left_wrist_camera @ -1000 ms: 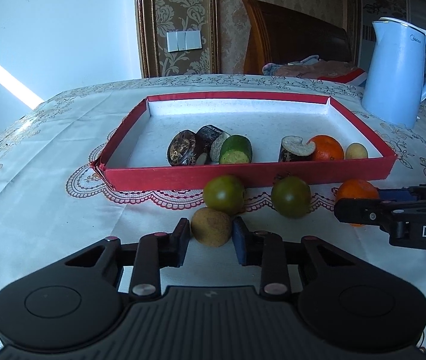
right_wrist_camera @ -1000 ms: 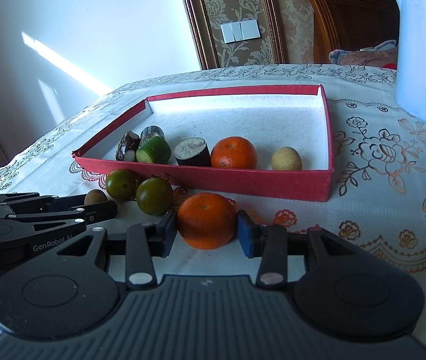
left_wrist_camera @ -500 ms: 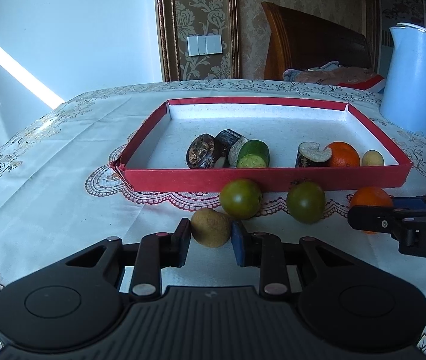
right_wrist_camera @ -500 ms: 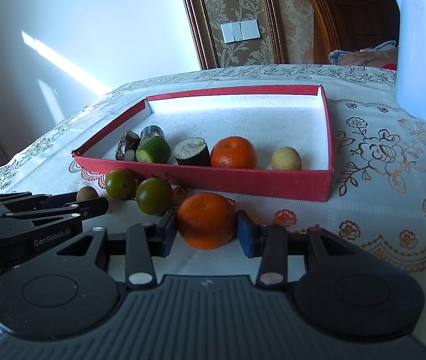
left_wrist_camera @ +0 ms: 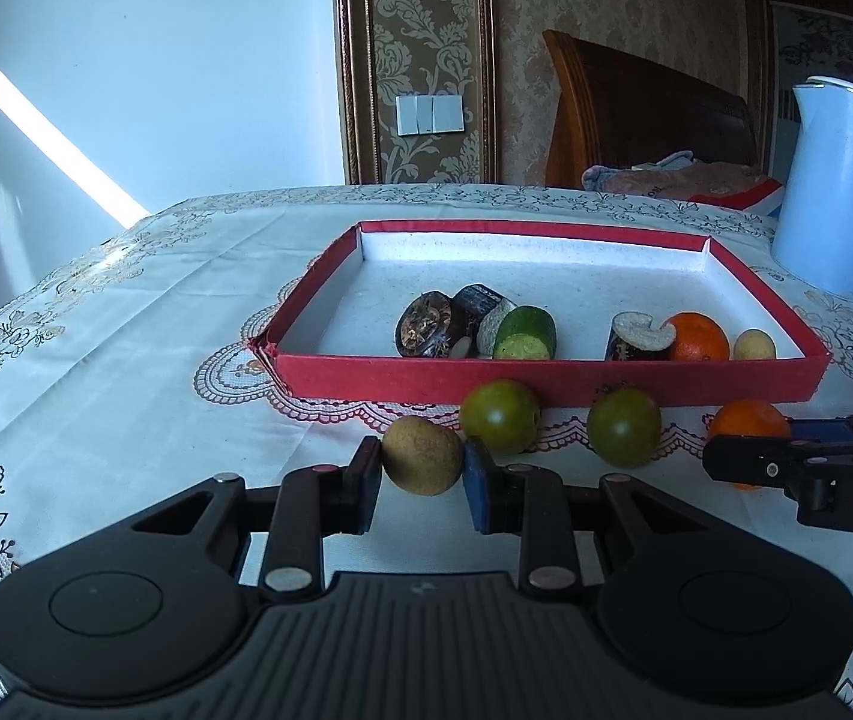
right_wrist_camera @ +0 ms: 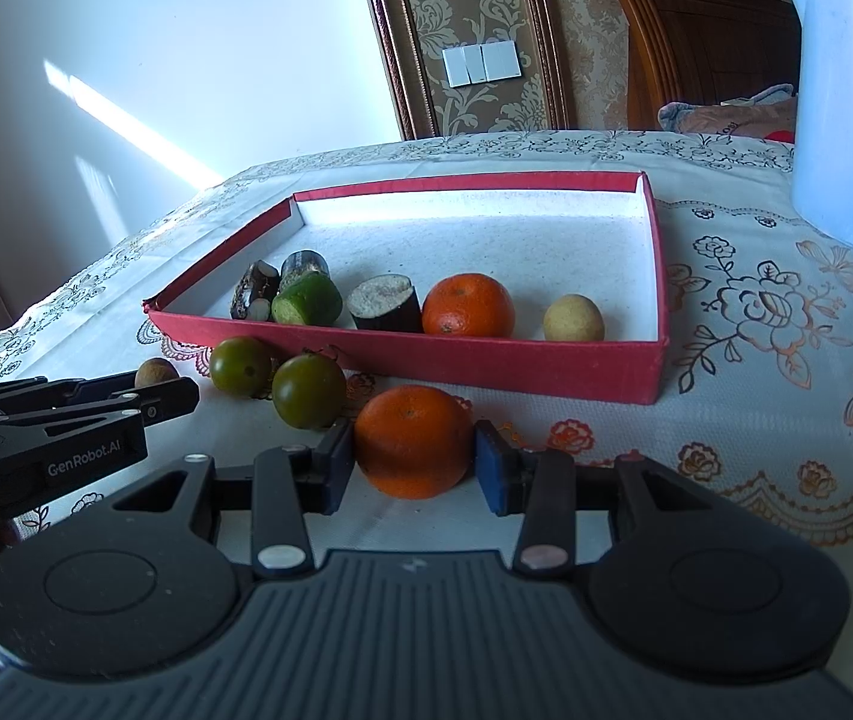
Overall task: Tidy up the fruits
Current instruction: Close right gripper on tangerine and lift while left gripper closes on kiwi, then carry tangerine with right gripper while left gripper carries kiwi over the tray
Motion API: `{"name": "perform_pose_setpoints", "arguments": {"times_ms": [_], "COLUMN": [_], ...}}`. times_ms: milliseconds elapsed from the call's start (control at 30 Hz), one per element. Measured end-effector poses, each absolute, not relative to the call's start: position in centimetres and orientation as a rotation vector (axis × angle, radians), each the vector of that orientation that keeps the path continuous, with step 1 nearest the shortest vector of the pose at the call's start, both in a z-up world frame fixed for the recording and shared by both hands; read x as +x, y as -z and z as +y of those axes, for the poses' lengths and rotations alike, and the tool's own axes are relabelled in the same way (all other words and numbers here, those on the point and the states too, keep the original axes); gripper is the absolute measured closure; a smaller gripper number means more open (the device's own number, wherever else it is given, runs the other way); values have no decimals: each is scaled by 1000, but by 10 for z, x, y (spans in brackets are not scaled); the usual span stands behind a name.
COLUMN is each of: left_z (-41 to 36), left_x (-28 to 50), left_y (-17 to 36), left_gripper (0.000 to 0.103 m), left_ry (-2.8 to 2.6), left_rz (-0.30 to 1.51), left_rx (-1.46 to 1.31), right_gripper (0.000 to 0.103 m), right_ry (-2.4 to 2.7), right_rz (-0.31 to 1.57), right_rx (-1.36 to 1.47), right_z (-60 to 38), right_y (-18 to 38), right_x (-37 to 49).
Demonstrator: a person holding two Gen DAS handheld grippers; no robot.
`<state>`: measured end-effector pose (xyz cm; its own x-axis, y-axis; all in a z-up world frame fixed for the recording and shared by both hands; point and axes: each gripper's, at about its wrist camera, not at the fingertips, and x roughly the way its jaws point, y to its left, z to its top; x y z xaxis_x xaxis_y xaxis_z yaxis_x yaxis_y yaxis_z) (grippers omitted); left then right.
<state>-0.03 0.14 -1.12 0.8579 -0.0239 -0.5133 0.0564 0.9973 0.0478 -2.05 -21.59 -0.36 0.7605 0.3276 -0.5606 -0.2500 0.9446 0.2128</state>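
Note:
My left gripper [left_wrist_camera: 423,477] is shut on a small brown round fruit [left_wrist_camera: 422,463] and holds it just above the cloth. My right gripper [right_wrist_camera: 414,465] is shut on an orange [right_wrist_camera: 413,441] in front of the red tray [right_wrist_camera: 486,363]. Two green round fruits [left_wrist_camera: 499,415] [left_wrist_camera: 623,427] lie on the cloth by the tray's near wall. In the tray lie an orange [right_wrist_camera: 467,305], a small yellow fruit [right_wrist_camera: 572,318], a green cucumber piece [right_wrist_camera: 306,300] and dark eggplant pieces [right_wrist_camera: 384,303].
A pale blue kettle [left_wrist_camera: 840,192] stands at the back right of the table. A wooden headboard [left_wrist_camera: 636,114] and clothes lie behind the table. The flowered tablecloth [left_wrist_camera: 96,330] spreads to the left of the tray.
My left gripper has risen and swung left with the brown fruit held in it. My right gripper stays on the orange and has hardly moved.

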Motion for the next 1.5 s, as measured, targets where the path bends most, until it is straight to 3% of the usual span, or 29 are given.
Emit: {"name": "perform_pose_setpoints", "arguments": {"times_ms": [933,1500], "left_z": [11,31], "left_x": [-1,49], "left_y": [-3,-26], "left_gripper": [74,74], "left_ry": [49,-12], "left_rz": [471,433], "left_rx": [7,2], "right_gripper": [63,63], "right_ry": [-315,-301], "right_rz": [518,477], "right_rx": [132,69], "right_z": [-218,-213], "right_y": [-15,-39], "right_x": [-36,-2]}}
